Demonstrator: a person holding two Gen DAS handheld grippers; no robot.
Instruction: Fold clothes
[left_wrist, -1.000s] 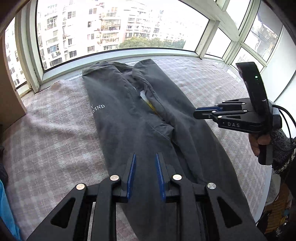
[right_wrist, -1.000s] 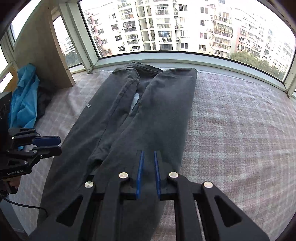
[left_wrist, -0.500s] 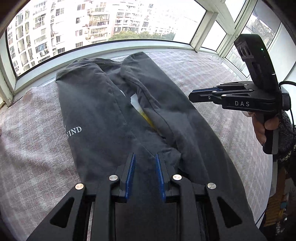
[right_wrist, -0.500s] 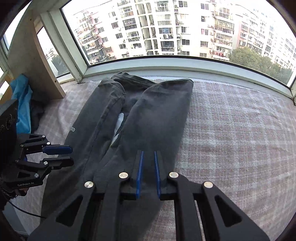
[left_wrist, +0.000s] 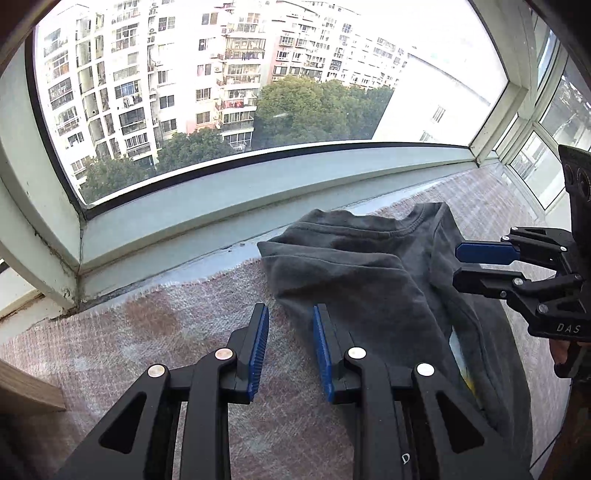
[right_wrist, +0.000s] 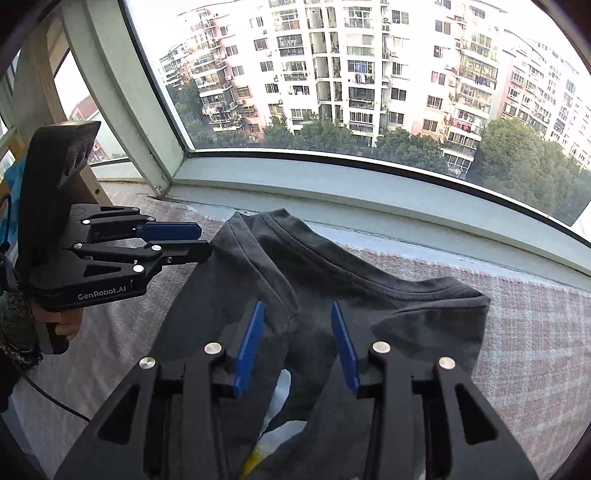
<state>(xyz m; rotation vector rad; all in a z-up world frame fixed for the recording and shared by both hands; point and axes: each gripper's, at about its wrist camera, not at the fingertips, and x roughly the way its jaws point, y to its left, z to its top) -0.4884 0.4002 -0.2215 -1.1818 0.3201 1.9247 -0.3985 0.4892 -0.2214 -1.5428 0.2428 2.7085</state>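
Left gripper (left_wrist: 290, 350) low in frame, blue pads (left_wrist: 258, 347) parted, nothing between them. Below the gap: pink checked blanket (left_wrist: 129, 332) and the near left edge of a dark grey T-shirt (left_wrist: 369, 280). Shirt lying flat, ribbed collar toward the window sill (left_wrist: 240, 195), sides folded inward, a white and yellow print showing in the slit. Right gripper (left_wrist: 458, 266) at right edge, held over the shirt, jaws just opened, gap empty. Apartment blocks and trees beyond the glass.
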